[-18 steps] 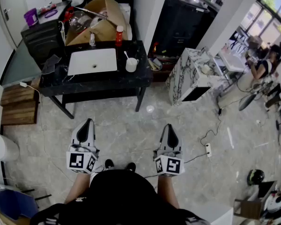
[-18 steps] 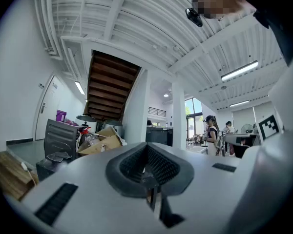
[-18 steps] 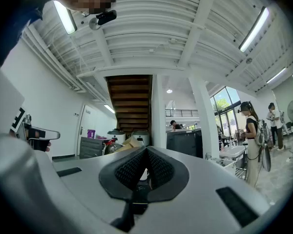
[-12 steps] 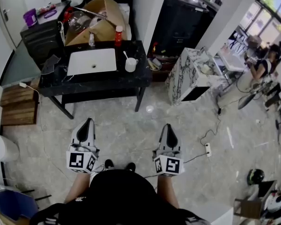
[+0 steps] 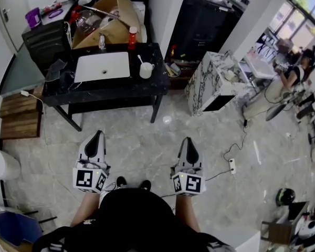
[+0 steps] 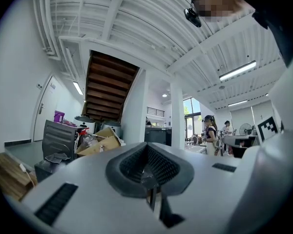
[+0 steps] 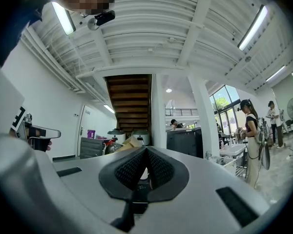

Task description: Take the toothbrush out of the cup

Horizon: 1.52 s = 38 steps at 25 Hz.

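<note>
A white cup with a toothbrush standing in it sits on the black table, just right of the white sink basin. Both grippers hover over the floor well short of the table, pointing level toward it. My left gripper is shut and empty, its ribbed pads pressed together in the left gripper view. My right gripper is shut too, with nothing between its pads. The cup lies far ahead, between the two grippers' lines.
An open cardboard box, a red bottle and a small clear bottle stand behind the basin. A marble-patterned cabinet is right of the table, wooden pallets left. A power strip lies on the floor. A person stands far right.
</note>
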Each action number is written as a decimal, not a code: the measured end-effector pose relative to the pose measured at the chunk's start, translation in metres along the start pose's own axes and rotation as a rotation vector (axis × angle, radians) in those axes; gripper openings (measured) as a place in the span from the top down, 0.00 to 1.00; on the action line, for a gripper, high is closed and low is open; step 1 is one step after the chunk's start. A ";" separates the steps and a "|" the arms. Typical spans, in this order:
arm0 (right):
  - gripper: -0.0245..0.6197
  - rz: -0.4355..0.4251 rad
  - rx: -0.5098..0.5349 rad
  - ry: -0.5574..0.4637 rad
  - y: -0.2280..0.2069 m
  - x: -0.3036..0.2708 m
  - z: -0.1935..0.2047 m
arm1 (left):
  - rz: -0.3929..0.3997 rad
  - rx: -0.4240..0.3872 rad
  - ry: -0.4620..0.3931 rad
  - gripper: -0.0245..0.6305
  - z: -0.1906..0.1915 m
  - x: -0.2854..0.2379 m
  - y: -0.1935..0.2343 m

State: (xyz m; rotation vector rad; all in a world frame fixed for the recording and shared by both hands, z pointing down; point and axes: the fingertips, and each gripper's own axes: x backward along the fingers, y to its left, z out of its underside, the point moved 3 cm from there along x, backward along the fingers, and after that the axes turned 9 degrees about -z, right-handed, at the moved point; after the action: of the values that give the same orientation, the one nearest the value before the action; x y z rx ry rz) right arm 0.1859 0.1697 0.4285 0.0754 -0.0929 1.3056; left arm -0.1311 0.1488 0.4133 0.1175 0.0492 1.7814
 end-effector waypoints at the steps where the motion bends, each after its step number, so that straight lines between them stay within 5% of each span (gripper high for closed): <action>1: 0.93 0.002 -0.001 0.002 0.000 0.000 0.001 | 0.000 -0.001 0.001 0.96 0.000 0.000 0.000; 15: 0.88 -0.002 0.011 0.015 0.000 -0.001 0.002 | 0.016 0.006 0.009 0.96 0.000 -0.001 -0.003; 38: 0.39 -0.029 -0.032 0.063 0.004 -0.010 0.016 | 0.040 0.029 0.017 0.96 -0.002 -0.001 -0.001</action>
State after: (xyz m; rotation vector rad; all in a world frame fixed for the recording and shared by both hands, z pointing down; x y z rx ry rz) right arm 0.1788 0.1599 0.4429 0.0084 -0.0584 1.2763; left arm -0.1304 0.1482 0.4113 0.1255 0.0855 1.8223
